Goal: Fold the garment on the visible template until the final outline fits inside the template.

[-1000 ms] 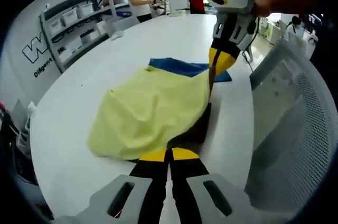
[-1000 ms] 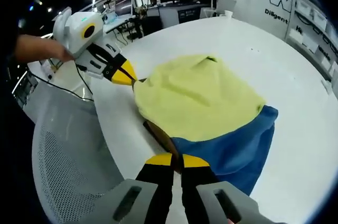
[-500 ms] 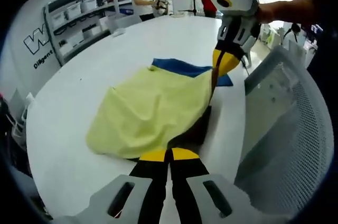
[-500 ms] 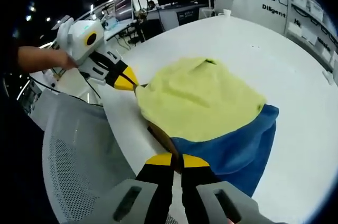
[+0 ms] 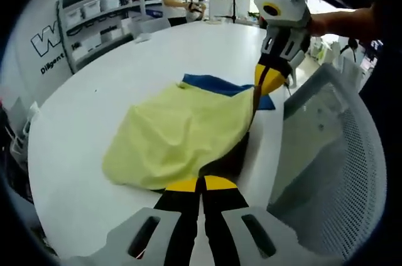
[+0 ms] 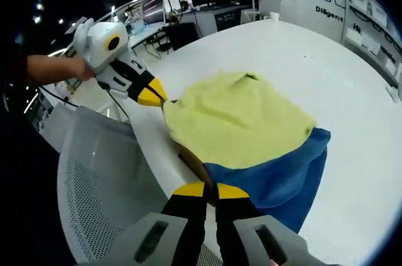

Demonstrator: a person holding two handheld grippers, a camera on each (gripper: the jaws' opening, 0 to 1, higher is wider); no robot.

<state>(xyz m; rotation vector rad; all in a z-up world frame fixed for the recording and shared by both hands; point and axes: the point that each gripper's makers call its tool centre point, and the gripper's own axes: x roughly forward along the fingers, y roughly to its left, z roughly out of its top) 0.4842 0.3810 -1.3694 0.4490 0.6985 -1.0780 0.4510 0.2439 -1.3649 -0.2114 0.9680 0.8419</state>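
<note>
Garment, yellow over blue, lies mid-frame on the white round table in the left gripper view; a dark template shows beneath its near edge. Left gripper, bottom centre, has its jaws pinched together on the yellow hem. Right gripper, bottom centre of the right gripper view, is clamped on the cloth where yellow meets blue. Risk: uneven pull between the two corners could skew the fold, leaving blue cloth past the template. A mesh chair stands close at right; the hem could snag.
</note>
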